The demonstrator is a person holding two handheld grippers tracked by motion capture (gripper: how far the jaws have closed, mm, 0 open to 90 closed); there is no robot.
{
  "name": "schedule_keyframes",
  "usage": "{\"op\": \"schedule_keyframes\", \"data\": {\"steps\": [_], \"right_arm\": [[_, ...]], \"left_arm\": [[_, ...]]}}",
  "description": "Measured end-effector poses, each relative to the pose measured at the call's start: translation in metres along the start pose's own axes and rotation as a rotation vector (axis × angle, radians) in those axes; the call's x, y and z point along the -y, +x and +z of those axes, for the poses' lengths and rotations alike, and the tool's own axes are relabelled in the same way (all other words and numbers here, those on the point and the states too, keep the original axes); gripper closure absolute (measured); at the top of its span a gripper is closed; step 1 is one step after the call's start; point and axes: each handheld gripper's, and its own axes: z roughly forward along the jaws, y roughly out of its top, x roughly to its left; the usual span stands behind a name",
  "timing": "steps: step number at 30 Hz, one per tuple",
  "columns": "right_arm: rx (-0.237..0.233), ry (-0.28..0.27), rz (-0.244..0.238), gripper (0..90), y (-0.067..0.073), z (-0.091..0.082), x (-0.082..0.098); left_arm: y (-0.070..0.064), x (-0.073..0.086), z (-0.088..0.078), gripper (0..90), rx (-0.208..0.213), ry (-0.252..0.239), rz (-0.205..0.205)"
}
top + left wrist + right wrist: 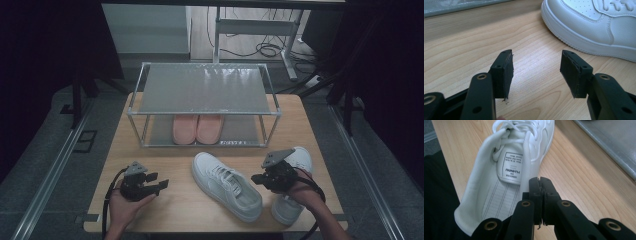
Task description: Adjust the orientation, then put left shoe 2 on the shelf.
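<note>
at lower right of the high view, the right shoe (290, 200) lay under the right gripper (260, 178).
its long axis ran up the frame; the jaws were pinched on its inner collar (526, 170), while the left gripper (159, 184) sat open, well apart at lower left.

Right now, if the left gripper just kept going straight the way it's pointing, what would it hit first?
Most likely the white sneaker lying in the middle of the table. The left gripper, jaws open, points across bare wood, with the shoe's sole edge ahead and slightly right. It might just skim past the toe; depth is hard to judge.
</note>
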Motion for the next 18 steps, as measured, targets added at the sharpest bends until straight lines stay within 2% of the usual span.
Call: {"op": "schedule_keyframes", "data": {"steps": [7, 14, 18], "right_arm": [[-0.002, -0.007, 0.011, 85.2, 0.0, 0.002, -0.004], [-0.019, 0.024, 0.007, 67.5, 0.006, 0.012, -0.008], [-0.015, 0.051, 0.001, 63.5, 0.008, 0.02, -0.012]], "left_arm": [[0.0, -0.001, 0.002, 44.4, 0.005, -0.002, -0.002], [-0.002, -0.001, 0.0, 44.4, 0.01, -0.007, 0.002], [0.0, 0.0, 0.002, 44.4, 0.009, 0.003, 0.0]]}}
